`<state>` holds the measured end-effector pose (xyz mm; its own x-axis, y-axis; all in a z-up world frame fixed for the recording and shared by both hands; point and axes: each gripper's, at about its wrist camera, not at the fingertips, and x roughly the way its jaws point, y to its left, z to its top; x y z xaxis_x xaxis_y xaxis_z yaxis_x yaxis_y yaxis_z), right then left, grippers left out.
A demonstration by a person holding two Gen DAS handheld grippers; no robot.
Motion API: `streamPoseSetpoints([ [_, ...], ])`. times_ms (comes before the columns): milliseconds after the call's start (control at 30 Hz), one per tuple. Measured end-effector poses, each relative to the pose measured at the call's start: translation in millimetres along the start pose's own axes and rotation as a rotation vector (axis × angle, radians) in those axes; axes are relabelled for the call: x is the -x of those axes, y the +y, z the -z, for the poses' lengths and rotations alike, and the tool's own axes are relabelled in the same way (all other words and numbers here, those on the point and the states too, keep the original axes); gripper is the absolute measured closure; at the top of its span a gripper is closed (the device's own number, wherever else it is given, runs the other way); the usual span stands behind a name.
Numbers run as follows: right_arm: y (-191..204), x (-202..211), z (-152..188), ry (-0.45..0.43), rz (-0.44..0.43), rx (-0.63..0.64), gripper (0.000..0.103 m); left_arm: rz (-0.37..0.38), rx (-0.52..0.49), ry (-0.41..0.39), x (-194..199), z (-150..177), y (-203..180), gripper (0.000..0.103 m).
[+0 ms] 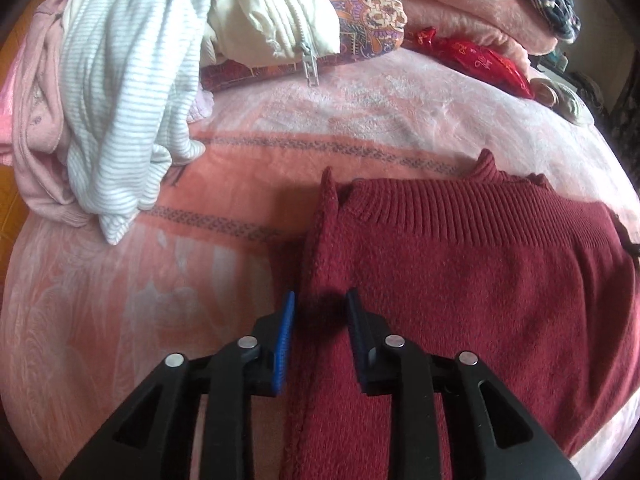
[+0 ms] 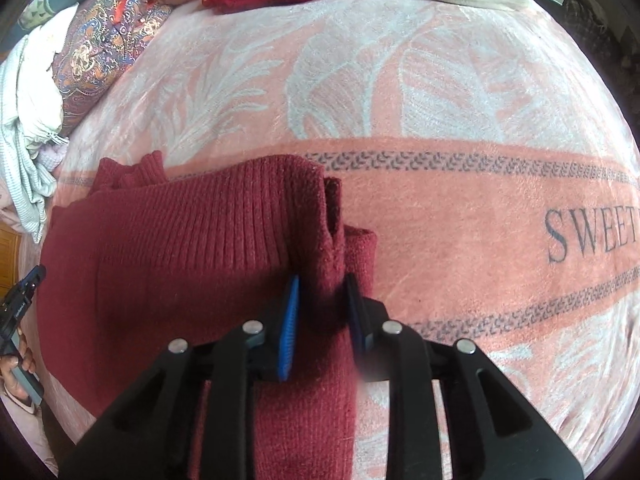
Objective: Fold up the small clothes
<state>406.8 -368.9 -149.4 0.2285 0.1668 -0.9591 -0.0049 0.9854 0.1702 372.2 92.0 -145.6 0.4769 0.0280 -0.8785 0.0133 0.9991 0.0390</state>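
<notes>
- Pink patterned blanket [image 2: 460,216] covers a bed, and the dark red knitted sweater [image 1: 460,280] lies spread on it, ribbed band toward the far side.
- Left hand-held gripper [image 1: 320,312]: jaws apart, straddling the raised left edge fold of the sweater, pads not pressing it.
- Right hand-held gripper [image 2: 322,294]: jaws likewise apart around the bunched right edge, not clamped.
- Risk, as I judge it: the upstanding edge folds may flop or spring open, leaving an uneven fold; a fingertip could also snag the loose knit and drag the garment askew.
- Only the left view shows the striped white garment [image 1: 120,100] and cream zipped piece [image 1: 276,20] piled close by.
- Only the right view shows the blanket's "SWEET" lettering [image 2: 592,236] and a person's hand [image 2: 18,360] at the left edge.
</notes>
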Motion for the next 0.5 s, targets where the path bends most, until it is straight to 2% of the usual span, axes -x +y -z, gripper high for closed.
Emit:
streamPoseSetpoints([
  [33,-1,6,6,-0.001,0.001,0.007,0.059,0.006,-0.009,0.005,4,4,0,0.070],
  [67,-2,13,13,-0.007,-0.005,0.020,0.047,0.006,-0.017,0.015,9,10,0,0.063],
  [100,-3,20,21,-0.006,-0.006,0.036,0.048,0.009,-0.021,0.024,15,16,1,0.051],
  [133,-5,24,30,0.005,-0.007,0.047,0.048,0.020,-0.023,0.029,21,21,3,0.045],
  [200,-10,32,53,0.028,-0.029,0.055,0.048,0.031,-0.026,0.049,31,31,7,0.021],
  [333,-15,39,99,0.087,-0.074,0.048,0.039,0.083,0.005,0.115,44,55,15,0.011],
  [433,-18,40,125,0.130,-0.139,0.039,0.034,0.083,0.012,0.152,47,74,18,0.010],
  [500,-20,37,136,0.146,-0.153,0.026,0.033,0.095,0.019,0.172,45,84,19,0.010],
])
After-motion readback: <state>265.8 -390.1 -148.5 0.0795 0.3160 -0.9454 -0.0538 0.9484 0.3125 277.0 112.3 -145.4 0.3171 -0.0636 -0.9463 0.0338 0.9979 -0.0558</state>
